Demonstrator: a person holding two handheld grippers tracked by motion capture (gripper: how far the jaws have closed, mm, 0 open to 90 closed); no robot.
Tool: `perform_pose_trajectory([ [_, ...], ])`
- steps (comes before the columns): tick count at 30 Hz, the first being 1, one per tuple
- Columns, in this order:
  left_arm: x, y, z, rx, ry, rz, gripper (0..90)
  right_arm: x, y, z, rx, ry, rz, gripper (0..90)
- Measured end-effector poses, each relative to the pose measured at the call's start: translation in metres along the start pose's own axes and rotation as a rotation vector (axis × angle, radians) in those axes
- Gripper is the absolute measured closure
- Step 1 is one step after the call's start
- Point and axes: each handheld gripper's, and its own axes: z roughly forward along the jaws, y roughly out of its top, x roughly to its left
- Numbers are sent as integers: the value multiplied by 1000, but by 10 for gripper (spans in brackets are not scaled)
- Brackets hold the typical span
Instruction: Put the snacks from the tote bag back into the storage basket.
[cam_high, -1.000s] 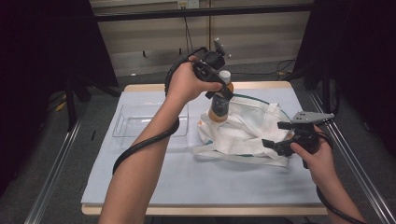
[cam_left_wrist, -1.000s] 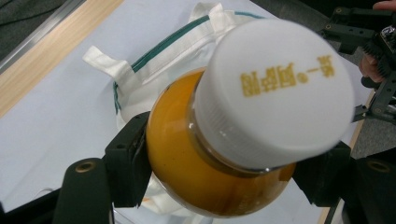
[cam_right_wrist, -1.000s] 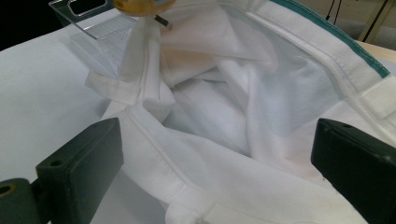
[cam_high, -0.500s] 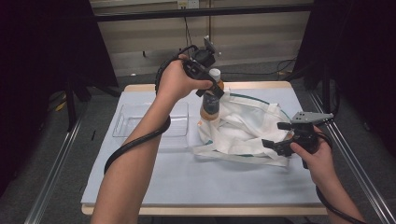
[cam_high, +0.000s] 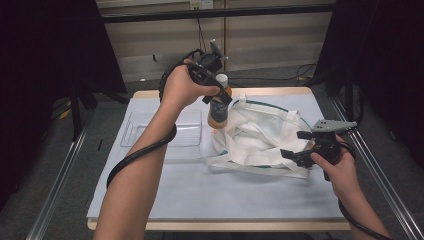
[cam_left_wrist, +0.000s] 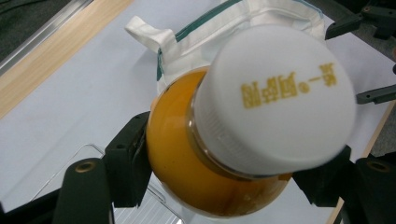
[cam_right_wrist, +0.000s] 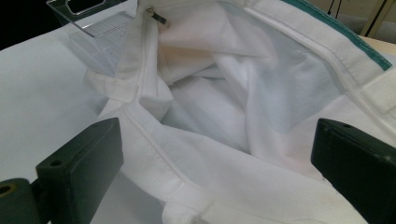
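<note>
In the left gripper view we see our left gripper (cam_left_wrist: 219, 172) pinching an orange juice bottle (cam_left_wrist: 196, 168) by its shoulder, one black pad on each side, and gold lettering on its white cap (cam_left_wrist: 280, 98), which the high view is too far off to show. In the right gripper view our right gripper (cam_right_wrist: 212, 163) has its jaws spread wide, the rim of the white cloth bag (cam_right_wrist: 243, 116) lying between them untouched, its mouth open. From above, the bottle hangs over the bag's left edge beside the clear tray (cam_high: 165, 129); our left forearm reaches forward and up, the right hand (cam_high: 340, 167) rests low at the bag's right.
</note>
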Motion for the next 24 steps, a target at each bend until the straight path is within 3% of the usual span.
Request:
perform_pose_trajectory([
  [7,4,-4,-6,12,4,0,304,1,1,-1,-2,4,-6,22],
  [24,19,-19,-17,7,23,-45,304,3,1,0,5,6,-9,23],
])
